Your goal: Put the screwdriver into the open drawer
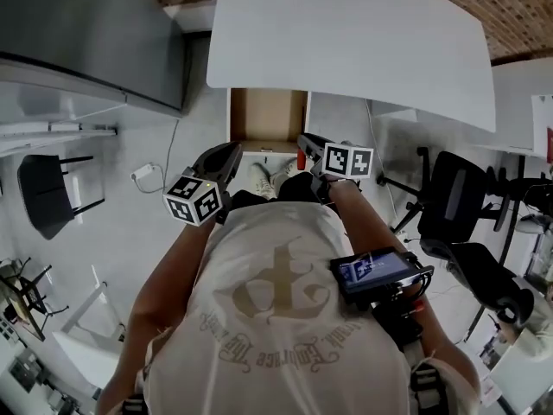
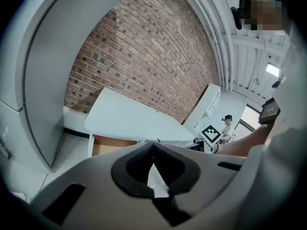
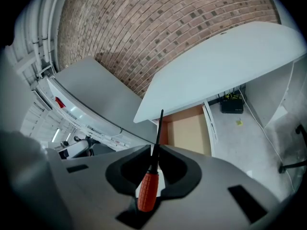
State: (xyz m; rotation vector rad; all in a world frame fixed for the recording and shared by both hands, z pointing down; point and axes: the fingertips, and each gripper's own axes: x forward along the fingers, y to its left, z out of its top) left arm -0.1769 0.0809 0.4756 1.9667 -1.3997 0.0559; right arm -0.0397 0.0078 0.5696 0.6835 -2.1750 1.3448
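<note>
- We see both forearms reaching forward from the body in the head view, each gripper tilted downward toward the floor in front of the white desk [image 1: 346, 33].
- The left gripper [image 1: 230, 152] sits left of the right one. In its own view its jaws meet at the tips with nothing between them.
- The right gripper [image 1: 304, 142] hovers just short of the front edge of the open drawer [image 1: 268, 115].
- In the right gripper view, the jaws are clamped on the screwdriver [image 3: 148, 188].
- Its red handle lies back between the pads. Its dark shaft sticks out past the jaw tips and points at the drawer's wooden interior under the desk.
- The screwdriver is in the grip and above the floor, not in the drawer.
</note>
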